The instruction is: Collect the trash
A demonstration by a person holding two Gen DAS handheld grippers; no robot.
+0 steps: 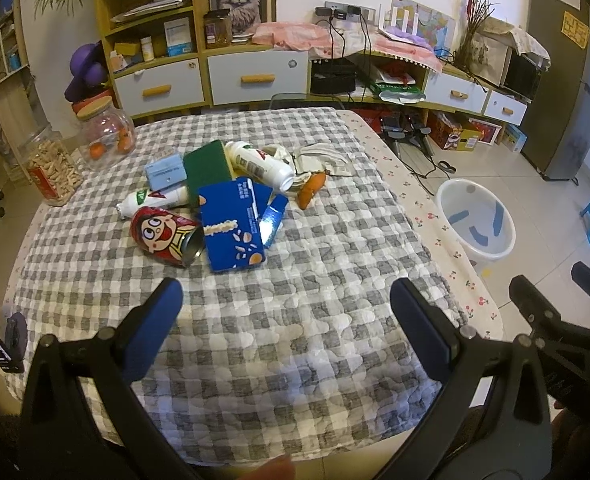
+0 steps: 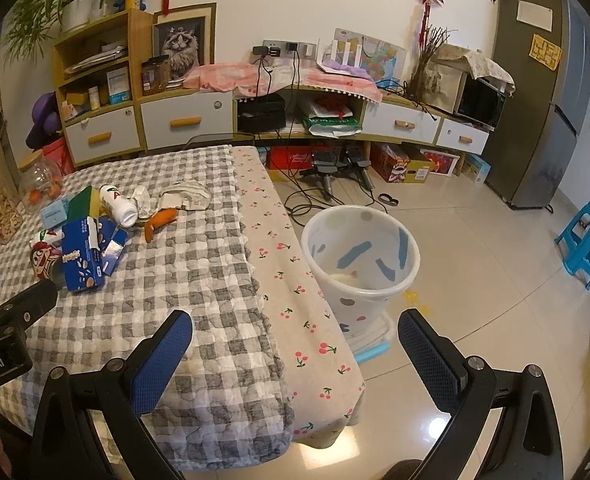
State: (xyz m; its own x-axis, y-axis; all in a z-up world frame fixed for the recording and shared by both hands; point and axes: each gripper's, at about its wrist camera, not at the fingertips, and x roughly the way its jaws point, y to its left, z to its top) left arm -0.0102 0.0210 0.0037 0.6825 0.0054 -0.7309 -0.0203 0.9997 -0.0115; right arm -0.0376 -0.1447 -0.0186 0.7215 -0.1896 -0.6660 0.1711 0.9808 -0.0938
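Left gripper (image 1: pixel 286 300) nearest, two blue-padded fingers spread wide, nothing between them, hovering over the grey-and-white checked quilted table cover (image 1: pixel 255 320). Right gripper (image 2: pixel 295 330) also spread wide and empty, over the table's right edge where one beige cherry-print cloth (image 2: pixel 295 300) hangs.

One white plastic trash bin with blue marks (image 2: pixel 361 264) stands on the floor just beside the table's right side; something pale lies at its bottom, can't tell what.

Trash sits in one pile mid-table, well ahead of both grippers. Count: one flattened blue cardboard snack box (image 1: pixel 231 232), one green-and-yellow scrubbing sponge (image 1: pixel 207 168), one red cartoon-face drink can (image 1: pixel 165 234) on its side touching the box, two white plastic bottles (image 1: pixel 261 164) lying down, one light-blue small pack (image 1: pixel 165 172), one crumpled beige wrapper (image 1: pixel 323 160), one orange peel-like scrap (image 1: pixel 311 190).

Table's far left: two clear jars (image 1: pixel 53 170), one of pale snacks, one with orange items.
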